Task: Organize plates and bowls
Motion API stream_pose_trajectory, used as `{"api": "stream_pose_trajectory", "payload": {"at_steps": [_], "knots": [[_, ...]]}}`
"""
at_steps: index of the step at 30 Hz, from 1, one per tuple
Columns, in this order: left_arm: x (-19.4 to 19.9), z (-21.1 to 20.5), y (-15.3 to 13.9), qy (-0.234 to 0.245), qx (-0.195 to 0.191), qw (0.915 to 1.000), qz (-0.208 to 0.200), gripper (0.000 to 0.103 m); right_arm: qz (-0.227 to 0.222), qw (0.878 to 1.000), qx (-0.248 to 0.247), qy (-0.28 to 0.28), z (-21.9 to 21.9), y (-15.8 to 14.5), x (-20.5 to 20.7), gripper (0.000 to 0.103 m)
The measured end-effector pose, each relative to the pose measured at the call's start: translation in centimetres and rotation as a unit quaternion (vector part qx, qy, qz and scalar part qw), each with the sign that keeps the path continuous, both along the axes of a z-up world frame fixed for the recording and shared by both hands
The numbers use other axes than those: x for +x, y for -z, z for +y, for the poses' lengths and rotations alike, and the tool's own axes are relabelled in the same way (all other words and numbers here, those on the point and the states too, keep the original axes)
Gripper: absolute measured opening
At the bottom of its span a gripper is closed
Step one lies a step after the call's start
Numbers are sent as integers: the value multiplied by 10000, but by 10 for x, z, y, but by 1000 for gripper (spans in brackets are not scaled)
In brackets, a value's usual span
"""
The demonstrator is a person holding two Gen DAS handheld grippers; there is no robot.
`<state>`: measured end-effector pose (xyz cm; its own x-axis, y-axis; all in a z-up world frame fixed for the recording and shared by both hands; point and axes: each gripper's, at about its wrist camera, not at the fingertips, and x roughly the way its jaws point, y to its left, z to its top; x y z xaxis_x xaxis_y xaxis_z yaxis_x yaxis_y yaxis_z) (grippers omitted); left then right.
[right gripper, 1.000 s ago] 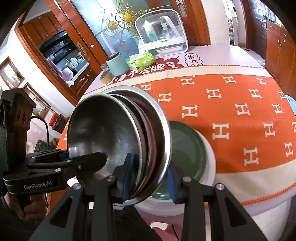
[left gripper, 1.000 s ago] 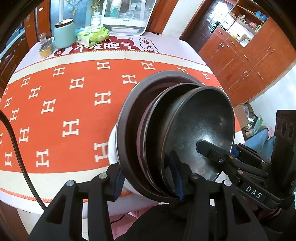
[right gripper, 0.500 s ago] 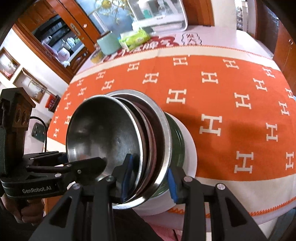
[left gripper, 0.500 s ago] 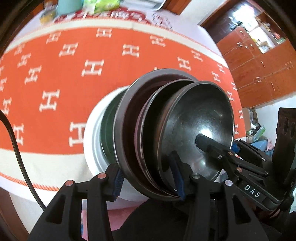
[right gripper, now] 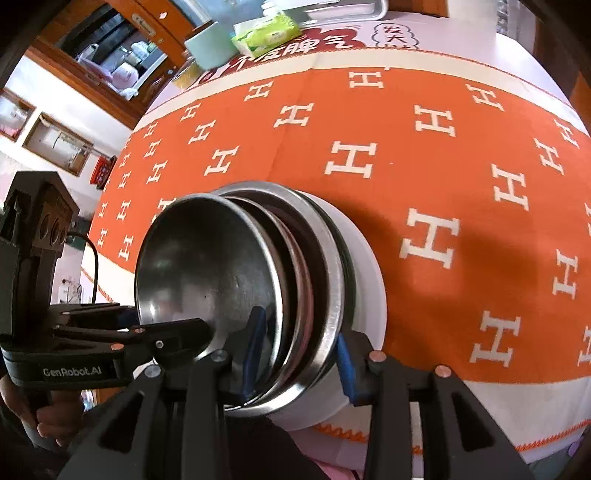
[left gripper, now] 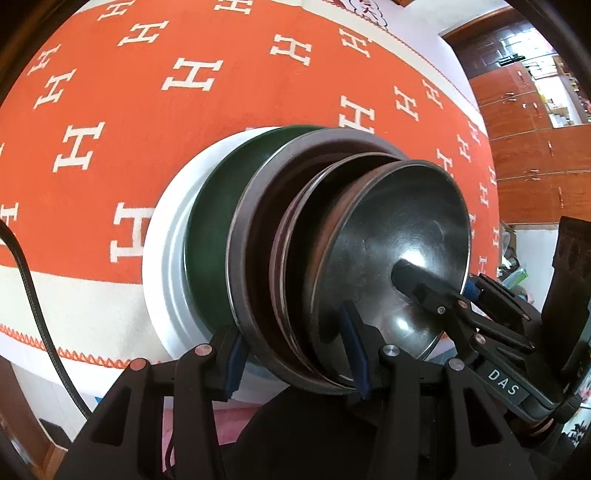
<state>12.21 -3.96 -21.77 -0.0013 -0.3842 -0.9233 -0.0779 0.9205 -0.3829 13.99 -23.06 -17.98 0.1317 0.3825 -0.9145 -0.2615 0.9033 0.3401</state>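
A nested stack of steel bowls and plates (left gripper: 369,258) is held on edge between both grippers. My left gripper (left gripper: 295,354) is shut on the stack's rim from one side. My right gripper (right gripper: 299,354) is shut on the rim (right gripper: 325,295) from the other side. The stack leans over a dark green plate (left gripper: 210,236) that sits in a white plate (left gripper: 162,266) near the table's front edge. The right gripper shows in the left wrist view (left gripper: 461,314) and the left gripper in the right wrist view (right gripper: 147,332).
The table has an orange cloth (right gripper: 424,147) with white H marks. At the far end stand a pale green canister (right gripper: 207,48), a tissue pack (right gripper: 266,33) and a white rack. Wooden cabinets (left gripper: 524,122) line the room's side.
Both grippers have carried the steel stack down and forward, closer over the green and white plates. The far end of the table has slid out of the left view.
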Motion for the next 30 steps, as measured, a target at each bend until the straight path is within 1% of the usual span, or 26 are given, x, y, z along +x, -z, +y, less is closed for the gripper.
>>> {"api": "stream_pose_trajectory", "payload": {"at_steps": [6,7,10,11,15,17,19,20,21,22,24,25,27,28,30], "knots": [[2,0,-5,-71,213,9997,21,46,53,9998,127,-137,1,-2,3,39],[1,0,-7,-67,301,9995,15,47,30,9998,163,-135,1,-4,3,40],[-2,4,-11,-45,445,9990,-41,50,-65,9997,212,-123,0,-8,0,50],[-4,5,-12,-27,514,9986,-85,50,-99,9996,224,-111,0,-9,-1,53],[-11,7,-21,20,780,9965,-292,50,-128,9996,233,96,-7,-10,-7,53],[-15,9,-33,-28,910,9945,-522,50,-181,9992,233,266,-14,-14,-12,53],[-21,12,-49,-55,1128,9898,-870,51,-350,9982,218,427,-21,-22,-18,54],[-24,12,-57,-38,1248,9865,-1059,52,-440,9976,192,489,-24,-26,-21,55],[-25,12,-64,-32,1366,9832,-1213,53,-500,9971,144,548,-27,-30,-24,59],[-29,13,-75,-40,1525,9780,-1424,55,-610,9960,73,649,-30,-36,-28,61],[-38,13,-92,-56,1698,9699,-1745,59,-771,9939,42,790,-37,-46,-36,66],[-41,11,-97,-70,1719,9678,-1839,61,-853,9927,36,849,-40,-52,-42,67],[-50,10,-111,-94,1767,9626,-2051,61,-1031,9909,-21,868,-45,-65,-56,72],[-57,10,-119,-73,1845,9580,-2194,62,-1091,9904,-74,846,-47,-70,-61,73],[-67,10,-132,-24,2044,9488,-2409,69,-1218,9890,-262,799,-48,-80,-75,76]]}}
